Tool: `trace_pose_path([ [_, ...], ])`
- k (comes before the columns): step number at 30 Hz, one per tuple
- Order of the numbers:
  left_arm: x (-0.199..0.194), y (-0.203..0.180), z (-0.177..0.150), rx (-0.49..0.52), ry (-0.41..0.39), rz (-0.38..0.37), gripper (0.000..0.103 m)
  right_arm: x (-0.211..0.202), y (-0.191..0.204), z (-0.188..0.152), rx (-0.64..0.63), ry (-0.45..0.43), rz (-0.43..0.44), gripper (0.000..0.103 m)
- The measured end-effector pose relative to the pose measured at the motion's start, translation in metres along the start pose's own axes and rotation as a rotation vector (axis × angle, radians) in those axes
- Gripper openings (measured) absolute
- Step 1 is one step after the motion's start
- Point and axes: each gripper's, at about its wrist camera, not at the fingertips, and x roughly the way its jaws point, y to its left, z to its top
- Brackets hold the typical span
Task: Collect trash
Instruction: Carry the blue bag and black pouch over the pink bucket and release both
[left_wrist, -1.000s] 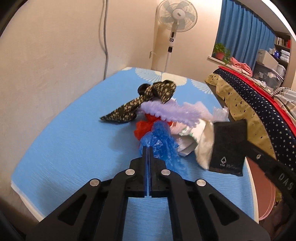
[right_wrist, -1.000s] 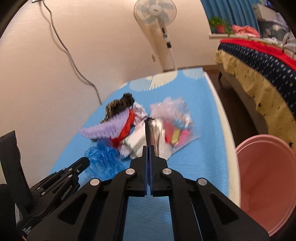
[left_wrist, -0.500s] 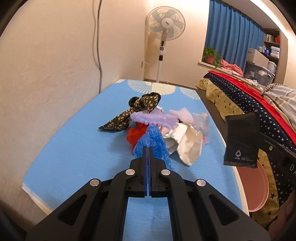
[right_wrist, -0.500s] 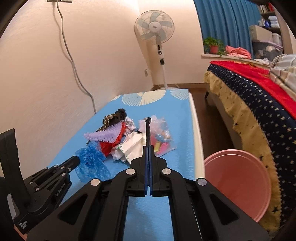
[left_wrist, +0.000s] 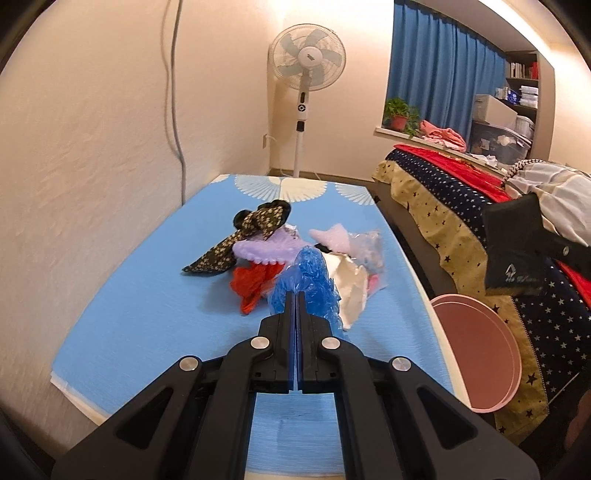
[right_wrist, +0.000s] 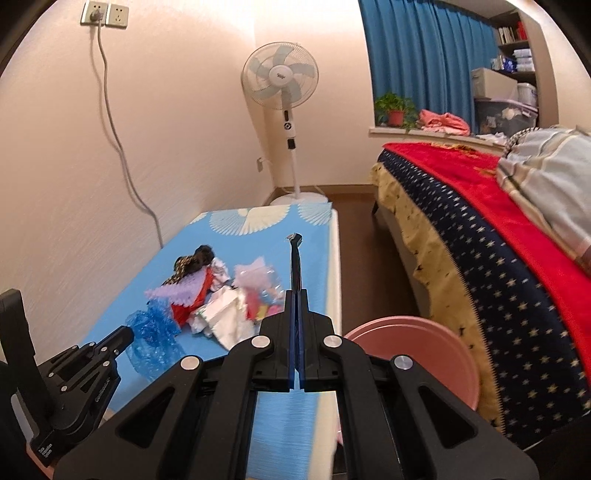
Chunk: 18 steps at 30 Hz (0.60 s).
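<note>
My left gripper (left_wrist: 296, 295) is shut on a crinkled blue plastic wrap (left_wrist: 308, 277) and holds it up above the blue mat (left_wrist: 147, 314). The right wrist view shows that gripper (right_wrist: 127, 332) low on the left with the blue wrap (right_wrist: 153, 328) at its tip. My right gripper (right_wrist: 296, 293) is shut on a flat black packet (right_wrist: 295, 258), seen edge-on. The left wrist view shows the same packet (left_wrist: 513, 251) hanging at the right, above the pink bin (left_wrist: 476, 347). The trash pile (left_wrist: 280, 251) lies mid-mat.
The pile holds a black-and-gold patterned wrap (left_wrist: 255, 225), a lilac foam net (left_wrist: 266, 249), red plastic (left_wrist: 251, 284), white paper (left_wrist: 351, 291) and a clear bag (right_wrist: 258, 280). The pink bin (right_wrist: 413, 354) stands between mat and bed (right_wrist: 480, 240). A fan (right_wrist: 280, 81) stands behind.
Both grippers have risen and drawn back from the pile. The black packet went up and to the right with the right gripper, and the blue wrap lifted with the left.
</note>
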Motion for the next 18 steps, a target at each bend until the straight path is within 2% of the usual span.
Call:
trace_pose_path([
  [10,-0.003,-0.022,0.005,0.027,-0.019,-0.038,0.000,-0.023,-0.030,0.013,-0.006,-0.024,-0.074,0.001],
  [18,0.000,-0.039,0.004,0.049,-0.014,-0.070,0.000,-0.028,-0.052,0.008,-0.010,-0.038,-0.145,0.001],
])
